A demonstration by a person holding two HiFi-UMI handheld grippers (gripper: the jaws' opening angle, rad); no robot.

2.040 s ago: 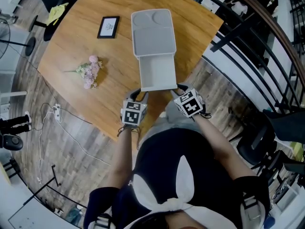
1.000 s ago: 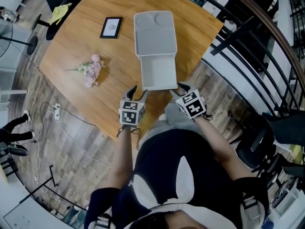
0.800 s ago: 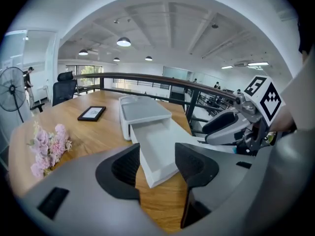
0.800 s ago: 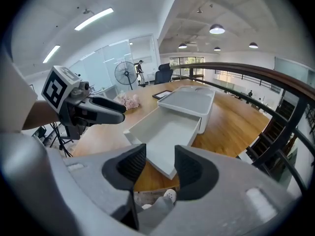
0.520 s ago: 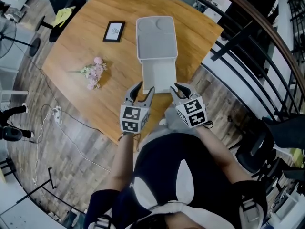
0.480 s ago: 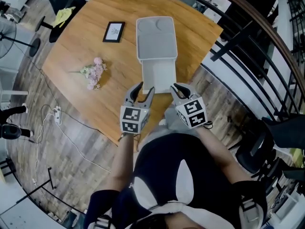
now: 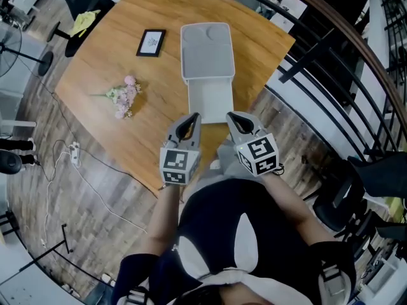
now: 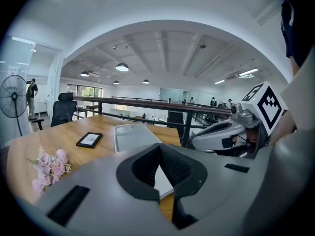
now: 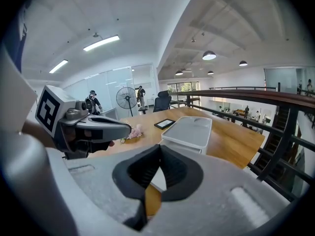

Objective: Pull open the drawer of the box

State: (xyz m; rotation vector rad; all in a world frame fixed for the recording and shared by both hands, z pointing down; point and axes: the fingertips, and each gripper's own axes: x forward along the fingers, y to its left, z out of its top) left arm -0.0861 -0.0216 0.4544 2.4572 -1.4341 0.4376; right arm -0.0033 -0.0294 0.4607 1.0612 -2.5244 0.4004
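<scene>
A grey box [image 7: 205,46] lies on the wooden table [image 7: 121,56], and its white drawer [image 7: 210,100] stands pulled out toward me. Both grippers hover above the drawer's near end without touching it. My left gripper [image 7: 193,118] is over the near left corner, my right gripper [image 7: 233,117] over the near right corner. Their jaws have just closed with nothing between them. In the left gripper view the left gripper [image 8: 158,146] has its pads together in front of the box [image 8: 133,134]. The right gripper view shows the same for the right gripper [image 9: 159,160], with the box [image 9: 189,131] beyond.
A small black picture frame [image 7: 151,41] and a bunch of pink flowers [image 7: 123,97] lie left of the box. A dark metal railing [image 7: 318,62] runs along the table's right side. The table's near edge [image 7: 152,180] is just under my left hand.
Both grippers have risen from the drawer's front toward the camera and their jaws have gone from open to shut. The drawer stays pulled out.
</scene>
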